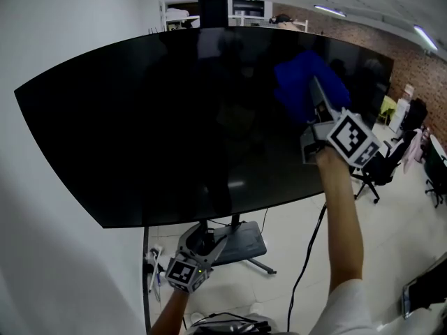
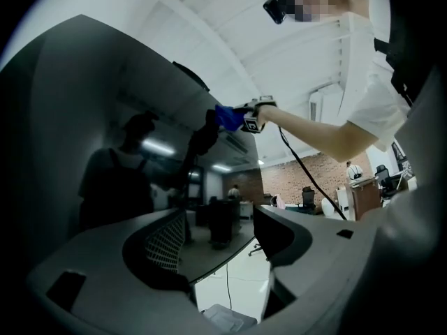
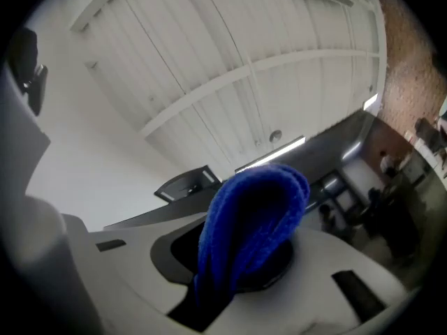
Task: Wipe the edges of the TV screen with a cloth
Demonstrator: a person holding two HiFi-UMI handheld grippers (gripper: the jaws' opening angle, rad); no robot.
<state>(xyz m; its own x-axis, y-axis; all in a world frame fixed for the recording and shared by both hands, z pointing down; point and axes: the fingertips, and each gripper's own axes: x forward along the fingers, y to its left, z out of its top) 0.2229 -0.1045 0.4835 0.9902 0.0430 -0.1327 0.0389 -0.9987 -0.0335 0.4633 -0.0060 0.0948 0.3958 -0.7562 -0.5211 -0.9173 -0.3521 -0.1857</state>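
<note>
TV [image 1: 174, 131]: one wide black screen on one wheeled stand [image 1: 241, 246]; its face is dark and shows only dim reflections.
Cloth [image 1: 300, 82]: one, blue, folded, at about 1 o'clock on the screen, near the top edge; whether it presses on the glass is hard to tell.
Right gripper [image 1: 314, 93]: raised at arm's length, jaws clenched on the cloth, which bulges out between them and hides their tips in the head view.
Left gripper [image 1: 213, 237]: low at 6 o'clock, below the screen's bottom edge, jaws spread apart with nothing between them.
Cut off: the person shows only as two forearms and a white sleeve.
Background: office chairs [image 1: 377, 169] at 3 o'clock, small and dim.
</note>
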